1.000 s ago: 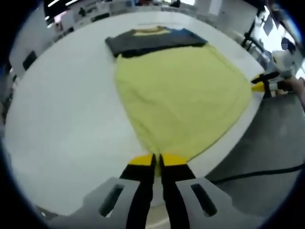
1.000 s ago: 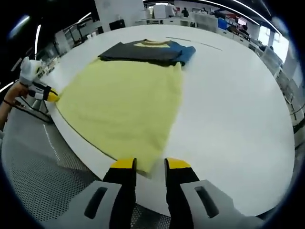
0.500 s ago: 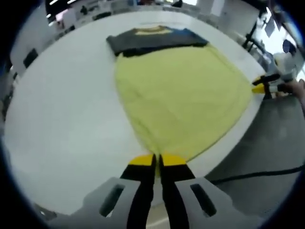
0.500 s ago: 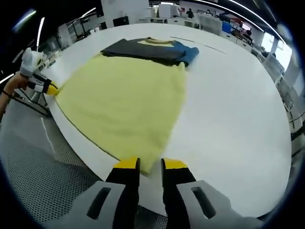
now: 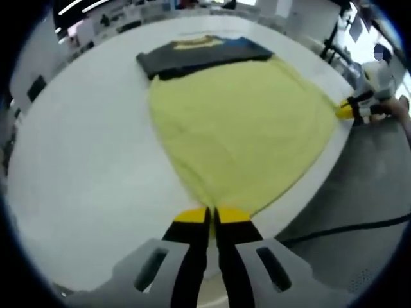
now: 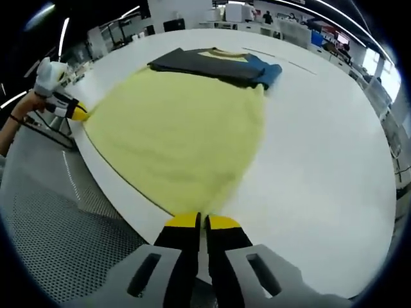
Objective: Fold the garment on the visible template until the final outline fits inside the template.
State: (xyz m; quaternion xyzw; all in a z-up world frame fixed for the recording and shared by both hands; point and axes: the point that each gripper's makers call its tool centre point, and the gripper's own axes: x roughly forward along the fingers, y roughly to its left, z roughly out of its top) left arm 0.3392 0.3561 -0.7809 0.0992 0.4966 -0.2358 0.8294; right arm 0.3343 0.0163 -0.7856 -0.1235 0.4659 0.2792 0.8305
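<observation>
Pinching a hem corner each, the left gripper (image 5: 211, 215) and right gripper (image 6: 201, 221) both have their jaws pressed together on the yellow garment (image 5: 241, 128), which lies flat on the white table (image 5: 83, 147) with its dark top end far away. Looks like both corners are secured to lift the hem evenly for a fold toward the collar.

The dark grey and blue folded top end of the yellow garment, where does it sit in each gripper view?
Left gripper view: the dark grey and blue folded band lies at upper centre, beyond the yellow cloth.
Right gripper view: the band again lies at upper centre, its blue end to the right.
Shared landmark: the white table, whose near edge the yellow hem meets.
</observation>
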